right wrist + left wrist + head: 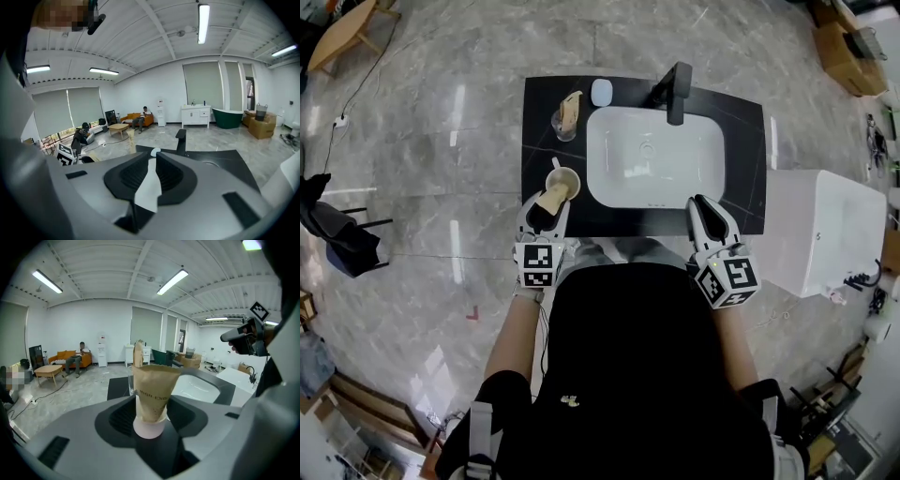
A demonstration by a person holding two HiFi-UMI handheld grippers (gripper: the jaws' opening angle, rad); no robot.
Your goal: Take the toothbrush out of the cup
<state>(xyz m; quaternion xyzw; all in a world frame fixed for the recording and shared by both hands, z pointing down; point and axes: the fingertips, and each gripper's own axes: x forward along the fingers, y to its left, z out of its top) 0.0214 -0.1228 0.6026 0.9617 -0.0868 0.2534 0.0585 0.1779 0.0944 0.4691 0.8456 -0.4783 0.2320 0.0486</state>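
Observation:
My left gripper (546, 204) hovers at the counter's front left with its jaws spread wide. A brown paper tube (152, 387) with a pale round cap at its lower end stands between them, a gap on each side. Just past the fingertips in the head view sits a cream cup (566, 182). Farther back a clear glass (564, 124) holds another tan item (572, 107). My right gripper (710, 217) is shut and empty over the counter's front right, near the sink's corner. I cannot pick out a toothbrush for certain.
A white sink (654, 156) is set in the black counter (542, 103), with a black faucet (676, 90) and a small white object (601, 92) behind it. A white cabinet (825, 230) stands to the right. Marble floor surrounds the counter.

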